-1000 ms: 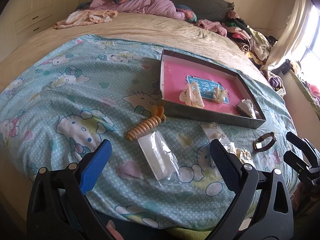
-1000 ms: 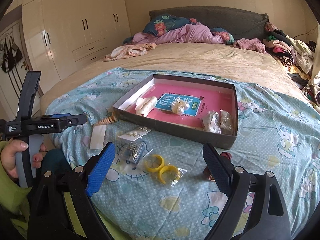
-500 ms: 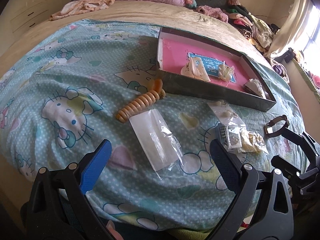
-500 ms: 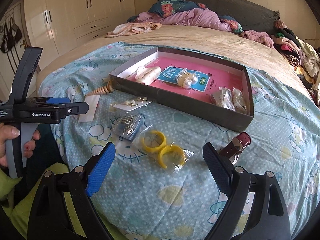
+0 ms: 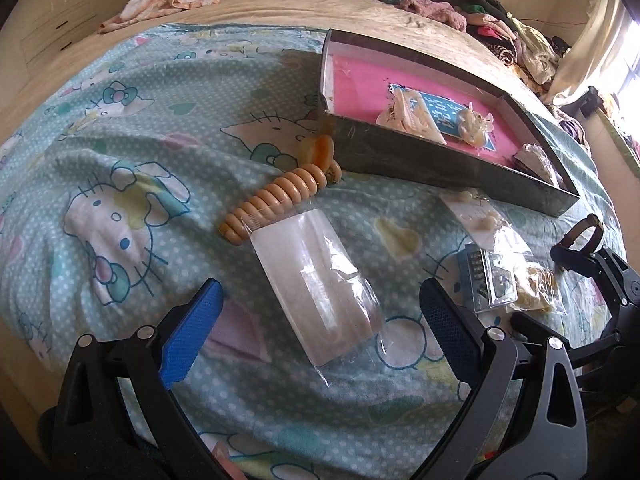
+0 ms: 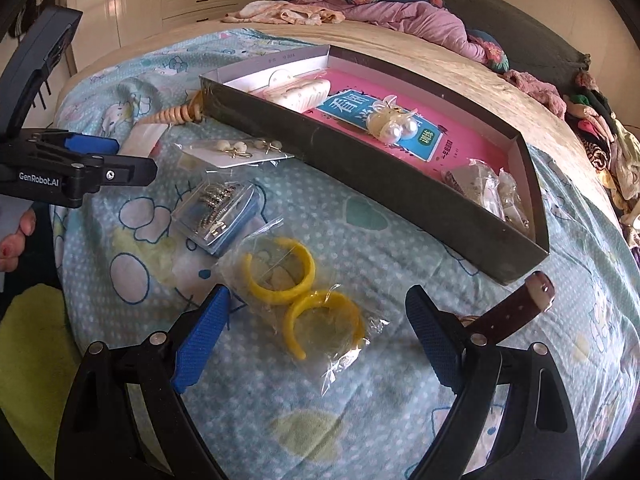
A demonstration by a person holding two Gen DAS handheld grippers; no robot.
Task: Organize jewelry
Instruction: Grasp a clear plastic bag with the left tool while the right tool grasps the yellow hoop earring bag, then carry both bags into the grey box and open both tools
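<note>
On a cartoon-print bedspread, the left gripper hangs wide open and empty above a clear flat packet, whose long axis runs away from the camera, slanting toward a beaded wooden piece. Further right, the right gripper, also spread wide and holding nothing, is poised over a bag of two yellow bangles, which lies between its fingertips and slants away to the left. Each hand is nearest its own packet; the pink-lined box lies just beyond both
</note>
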